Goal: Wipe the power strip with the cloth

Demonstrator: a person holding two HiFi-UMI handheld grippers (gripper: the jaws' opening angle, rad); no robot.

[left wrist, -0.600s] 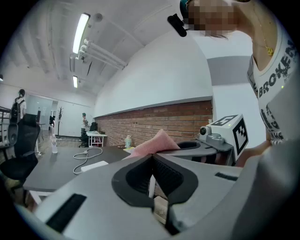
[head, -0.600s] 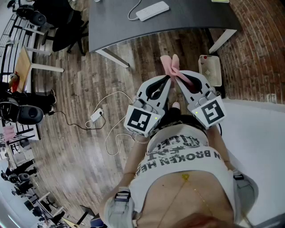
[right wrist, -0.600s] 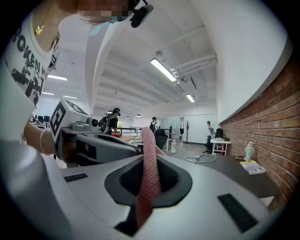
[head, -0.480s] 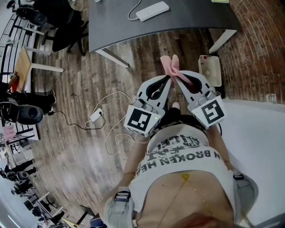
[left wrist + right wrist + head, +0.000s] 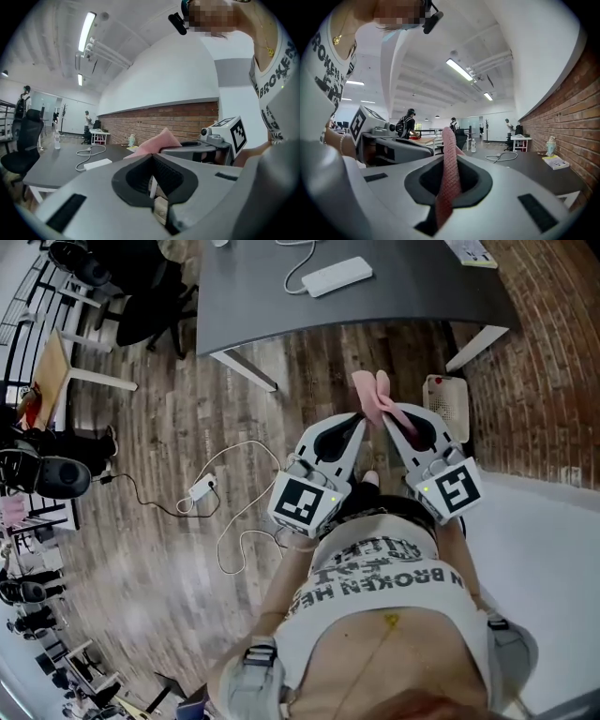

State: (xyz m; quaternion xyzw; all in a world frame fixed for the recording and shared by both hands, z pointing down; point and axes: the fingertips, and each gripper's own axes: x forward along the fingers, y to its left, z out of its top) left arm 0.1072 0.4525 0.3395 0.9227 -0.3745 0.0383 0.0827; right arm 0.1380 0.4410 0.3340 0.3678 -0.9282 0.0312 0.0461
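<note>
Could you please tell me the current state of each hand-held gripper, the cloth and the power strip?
left hand-held gripper: shut, nothing between its jaws.
right hand-held gripper: shut on the cloth.
cloth: pinched in the right hand-held gripper, sticking out past its tips, held above the floor.
power strip: lying flat on the table, cable attached, untouched.

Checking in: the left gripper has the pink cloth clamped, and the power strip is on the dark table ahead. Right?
Not quite. The pink cloth is clamped in the right gripper, as the right gripper view shows; the left gripper is shut on nothing. The power strip does lie on the dark table ahead.
</note>
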